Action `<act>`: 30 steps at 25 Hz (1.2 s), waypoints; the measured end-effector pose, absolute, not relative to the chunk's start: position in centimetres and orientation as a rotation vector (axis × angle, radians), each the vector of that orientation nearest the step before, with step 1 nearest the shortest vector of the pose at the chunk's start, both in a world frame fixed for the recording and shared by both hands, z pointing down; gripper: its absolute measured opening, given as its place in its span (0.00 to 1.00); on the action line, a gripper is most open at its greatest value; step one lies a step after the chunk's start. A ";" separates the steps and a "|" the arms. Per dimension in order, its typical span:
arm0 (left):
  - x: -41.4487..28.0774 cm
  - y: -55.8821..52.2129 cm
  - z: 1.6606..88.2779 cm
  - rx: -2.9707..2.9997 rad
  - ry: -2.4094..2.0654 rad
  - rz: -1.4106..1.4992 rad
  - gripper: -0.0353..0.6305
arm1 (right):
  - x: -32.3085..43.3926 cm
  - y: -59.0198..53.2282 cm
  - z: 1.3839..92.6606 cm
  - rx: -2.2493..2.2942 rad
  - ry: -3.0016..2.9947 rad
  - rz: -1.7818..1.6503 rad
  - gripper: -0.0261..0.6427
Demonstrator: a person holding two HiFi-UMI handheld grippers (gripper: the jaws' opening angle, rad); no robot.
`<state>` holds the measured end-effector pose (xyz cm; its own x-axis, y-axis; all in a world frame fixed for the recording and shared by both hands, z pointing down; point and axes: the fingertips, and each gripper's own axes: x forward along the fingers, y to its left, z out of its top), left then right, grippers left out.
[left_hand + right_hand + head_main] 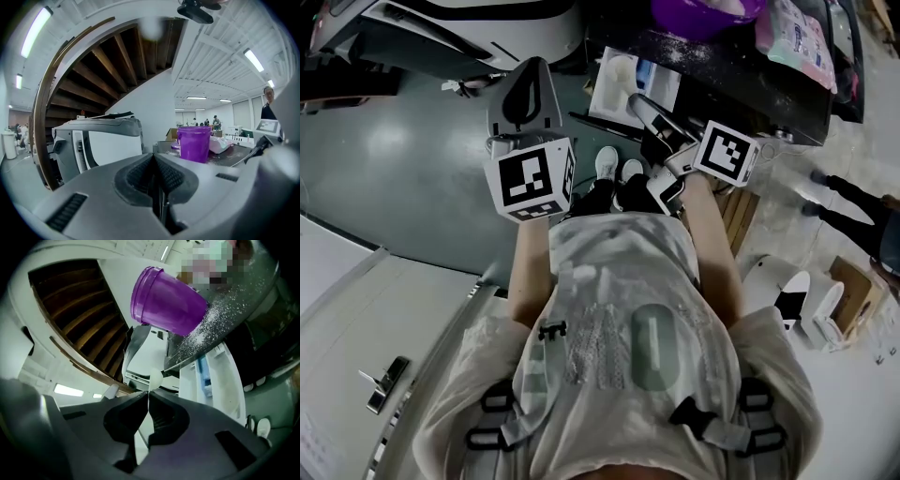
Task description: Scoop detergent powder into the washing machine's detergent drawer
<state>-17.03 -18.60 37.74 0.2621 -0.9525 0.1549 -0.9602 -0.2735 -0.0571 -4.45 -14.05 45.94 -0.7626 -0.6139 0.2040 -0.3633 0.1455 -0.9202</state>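
Observation:
A purple tub (166, 301) of detergent stands on the washing machine's dark top (243, 301), which is dusted with spilled white powder. The white detergent drawer (220, 380) is pulled open just below that top's edge; in the head view the drawer (619, 80) lies ahead of both grippers. My right gripper (149, 397) is shut on the thin handle of a small white spoon (155, 377), whose bowl sticks up beyond the jaws, left of the drawer. My left gripper (154, 157) is shut with nothing in it, level with the tub (193, 143) and apart from it.
A second white machine (103, 140) stands to the left under a wooden stair. A pink and white bag (797, 37) lies on the dark top beside the tub (703, 14). People stand far off in the hall. My feet (619, 164) are on a grey-green floor.

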 end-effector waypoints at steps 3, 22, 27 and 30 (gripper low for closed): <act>-17.5 -18.8 38.0 2.450 -1.863 0.252 0.08 | -4.5 -14.1 47.1 -1.090 2.322 -1.640 0.06; -19.2 -19.3 39.7 2.414 -1.869 0.250 0.08 | -4.4 -15.0 50.4 -1.721 3.397 -0.741 0.06; -19.7 -19.0 40.3 2.394 -1.876 0.257 0.08 | -4.3 -14.7 51.2 -1.841 3.676 -0.117 0.06; -19.7 -18.9 40.6 2.389 -1.881 0.264 0.08 | -4.3 -14.9 51.1 -1.866 3.759 0.437 0.06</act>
<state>-19.67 -18.93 40.59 0.2271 -0.9551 0.1904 -0.9706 -0.2380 -0.0365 -4.31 -14.93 51.13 -0.1855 -0.6718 0.7172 -0.4894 0.6960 0.5254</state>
